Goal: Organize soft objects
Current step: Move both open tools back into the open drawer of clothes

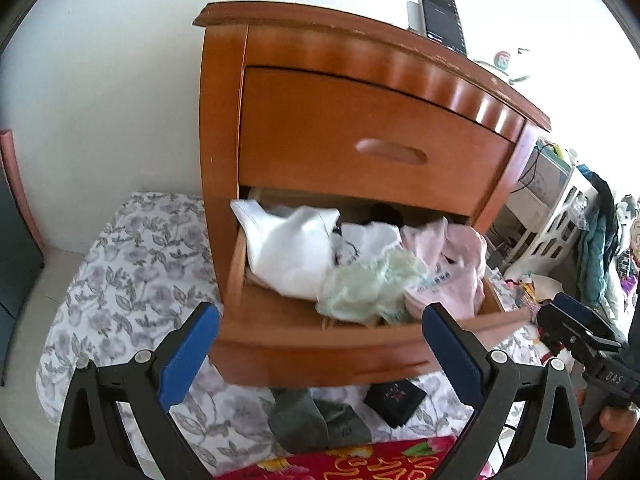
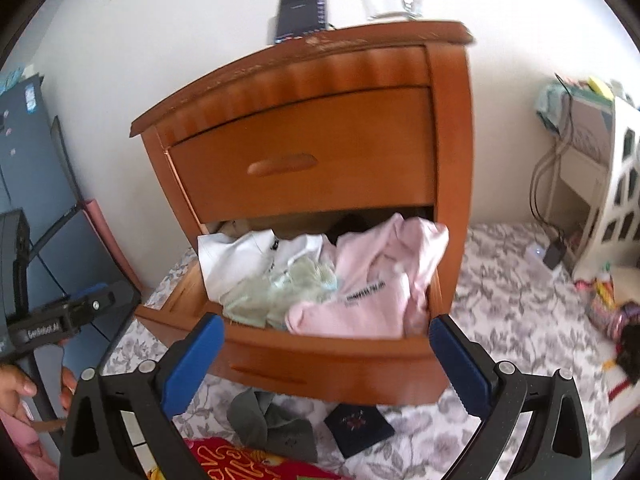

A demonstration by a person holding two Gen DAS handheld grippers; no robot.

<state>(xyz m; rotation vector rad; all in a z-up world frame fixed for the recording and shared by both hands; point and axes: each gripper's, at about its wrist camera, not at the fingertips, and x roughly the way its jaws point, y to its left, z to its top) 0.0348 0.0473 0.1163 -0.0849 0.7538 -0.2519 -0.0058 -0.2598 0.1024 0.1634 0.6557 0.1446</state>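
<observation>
Floral sheet (image 1: 132, 280) under open drawer (image 1: 320, 344) – clothes (image 1: 360, 264) inside – both tools (image 1: 320, 344) (image 2: 326, 356) apart, empty

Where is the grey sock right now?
The grey sock lies on the floral sheet below the open drawer, left of the dark folded cloth in both wrist views.

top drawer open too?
No. The top drawer sits flush and shut in the nightstand; only the bottom drawer is pulled out, full of clothes.
</observation>
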